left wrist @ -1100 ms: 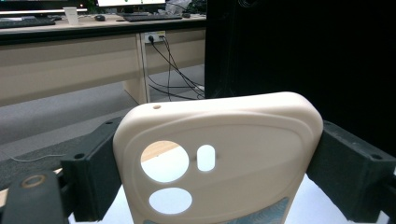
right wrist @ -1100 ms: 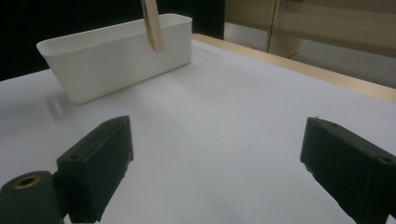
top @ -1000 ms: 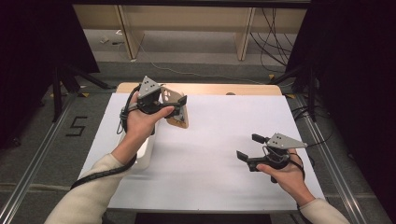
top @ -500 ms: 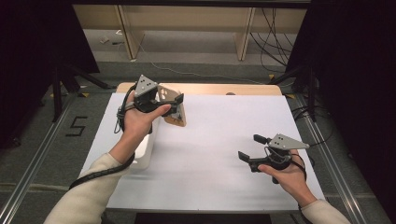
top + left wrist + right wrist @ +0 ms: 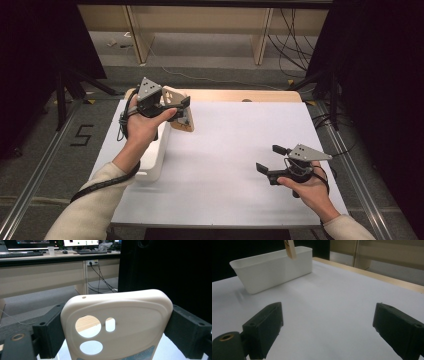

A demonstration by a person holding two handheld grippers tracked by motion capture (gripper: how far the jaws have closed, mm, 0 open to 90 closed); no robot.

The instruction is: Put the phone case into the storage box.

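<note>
Both claws level: left claw (image 5: 184, 106) raised, right claw (image 5: 270, 160) low.

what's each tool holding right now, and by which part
Left tool grips the beige phone case by its two long side edges; right tool holds nothing.

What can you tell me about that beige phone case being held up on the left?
The phone case is beige, smooth and matte, like soft plastic or rubber, with rounded corners. Its upper part has two round camera cutouts, a small slot and a tiny hole near the edge; a bluish pattern peeks out at the bottom. It is held in the air, roughly upright, clamped by its two side edges between the left gripper's black jaws, near the white bin. It seems to touch nothing else.
</note>
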